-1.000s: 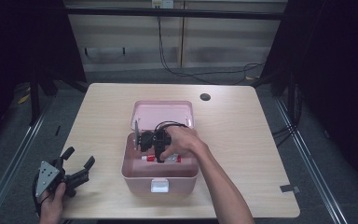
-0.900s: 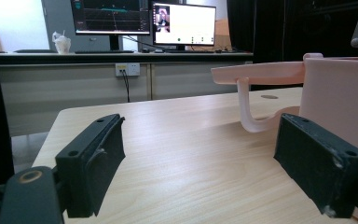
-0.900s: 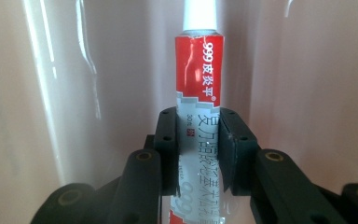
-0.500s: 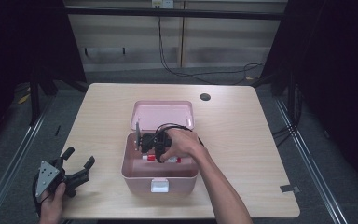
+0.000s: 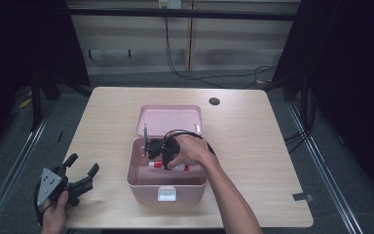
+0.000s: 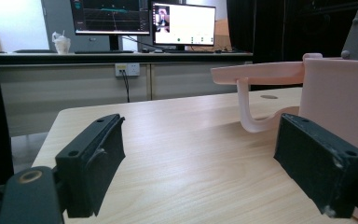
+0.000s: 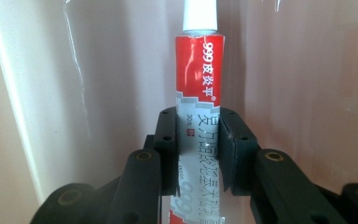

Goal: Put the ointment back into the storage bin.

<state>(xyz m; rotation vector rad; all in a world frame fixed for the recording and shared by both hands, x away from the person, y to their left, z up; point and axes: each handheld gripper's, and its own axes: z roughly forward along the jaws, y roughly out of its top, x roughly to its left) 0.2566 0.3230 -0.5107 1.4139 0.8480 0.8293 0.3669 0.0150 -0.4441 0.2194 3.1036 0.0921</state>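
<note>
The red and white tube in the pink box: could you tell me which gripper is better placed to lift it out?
Right. The right gripper is already shut on the tube inside the pink box; the left gripper rests open beside it.

At the middle of the counter (image 5: 253, 146), an open box (image 5: 141, 181), its lid (image 5: 170, 119) tipped back behind it. Inside the box, toward its rear half, the right claw (image 5: 167, 157), clamped on a tube (image 5: 177, 167) lying crosswise on the box floor. In the right gripper view, the tube (image 7: 199, 93) between both jaws, its cap end pointing away from the camera, box walls close on either side. Near the counter's front left corner, well apart from the box, the left claw (image 5: 80, 170), jaws spread, pointing toward the box. Behind the box, to its right, near the counter's far edge, a small round hole (image 5: 215, 101).
</note>
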